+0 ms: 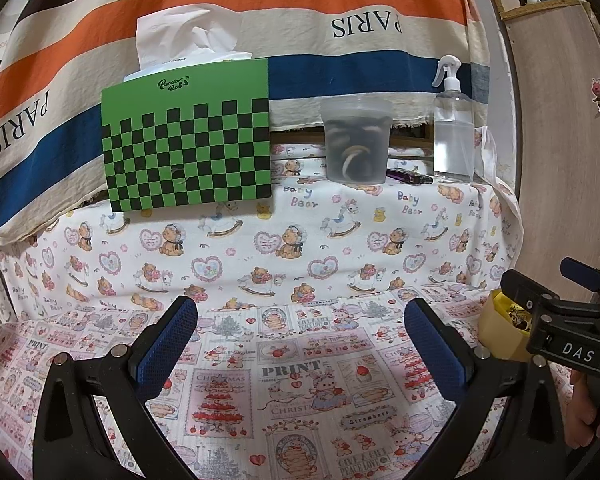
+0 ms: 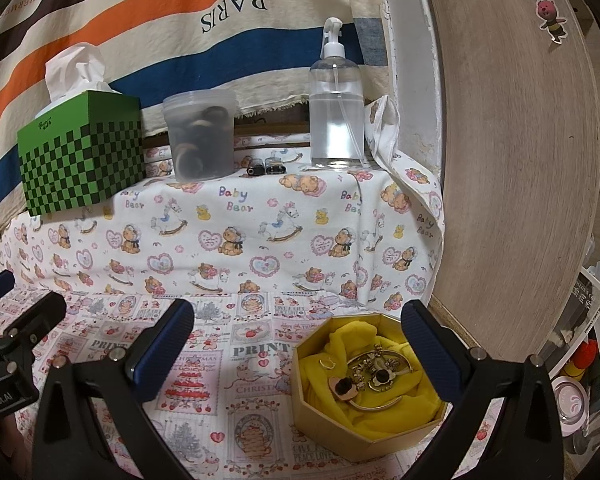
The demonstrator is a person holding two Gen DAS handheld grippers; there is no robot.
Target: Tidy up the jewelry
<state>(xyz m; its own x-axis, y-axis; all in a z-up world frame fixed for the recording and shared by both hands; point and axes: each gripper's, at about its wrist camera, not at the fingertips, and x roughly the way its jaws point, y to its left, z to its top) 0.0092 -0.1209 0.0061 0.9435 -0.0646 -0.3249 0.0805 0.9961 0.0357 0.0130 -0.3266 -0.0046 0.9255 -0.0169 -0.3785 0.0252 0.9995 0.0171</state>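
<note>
An octagonal gold box (image 2: 340, 436) lined with yellow cloth (image 2: 396, 412) sits on the printed cloth at the lower right of the right wrist view. Inside lie several pieces of jewelry (image 2: 374, 374): bangles, a small ring, charms. My right gripper (image 2: 298, 344) is open and empty, its right finger (image 2: 432, 354) over the box's right side. In the left wrist view, my left gripper (image 1: 300, 340) is open and empty above bare cloth. The box (image 1: 500, 332) shows at the right edge, partly hidden by the right gripper's body (image 1: 564, 320).
On a raised shelf behind stand a green checkered tissue box (image 2: 84, 152), a lidded clear tub of dark rings (image 2: 200, 136), a spray bottle (image 2: 336, 100) and two small dark items (image 2: 264, 166). A wooden panel (image 2: 512, 160) rises at the right.
</note>
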